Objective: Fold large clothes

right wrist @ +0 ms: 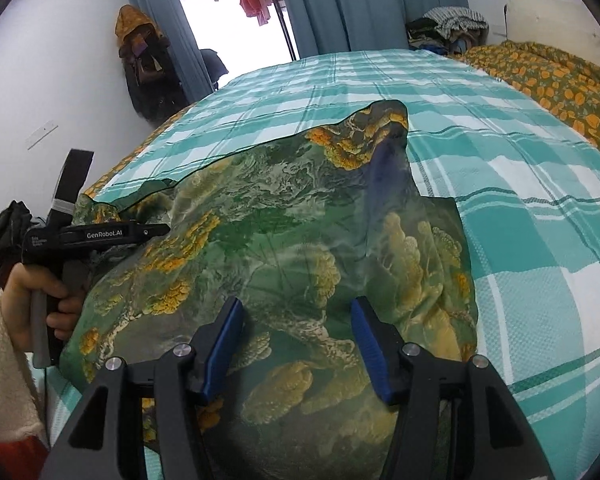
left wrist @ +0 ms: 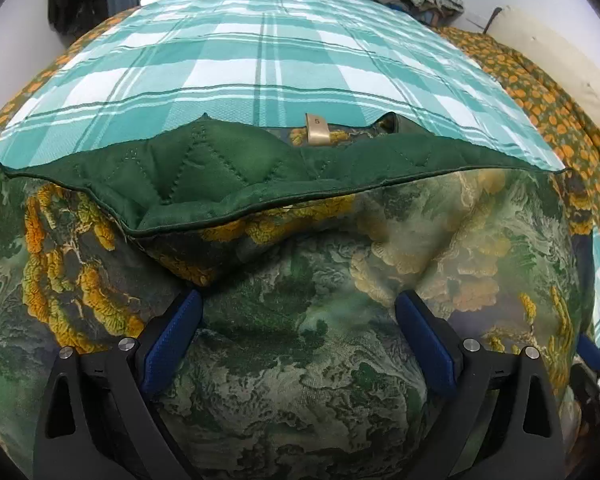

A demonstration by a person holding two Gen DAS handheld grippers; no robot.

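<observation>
We see a quilted jacket (left wrist: 300, 320) of smooth, faintly sheeny printed cloth, its dark green lining (left wrist: 204, 172) matt and stitched in diamonds. Under it lies a woven checked bedsheet (left wrist: 260, 60), lightly textured. The left gripper (left wrist: 298, 312) has matt black plastic arms, ribbed blue pads (left wrist: 427, 344) and shiny metal pins.

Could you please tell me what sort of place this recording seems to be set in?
Most likely a home bedroom: a bed with a teal plaid cover, blue curtains beside a bright doorway, and coats hanging on the wall. A green printed garment lies spread on the bed.
</observation>
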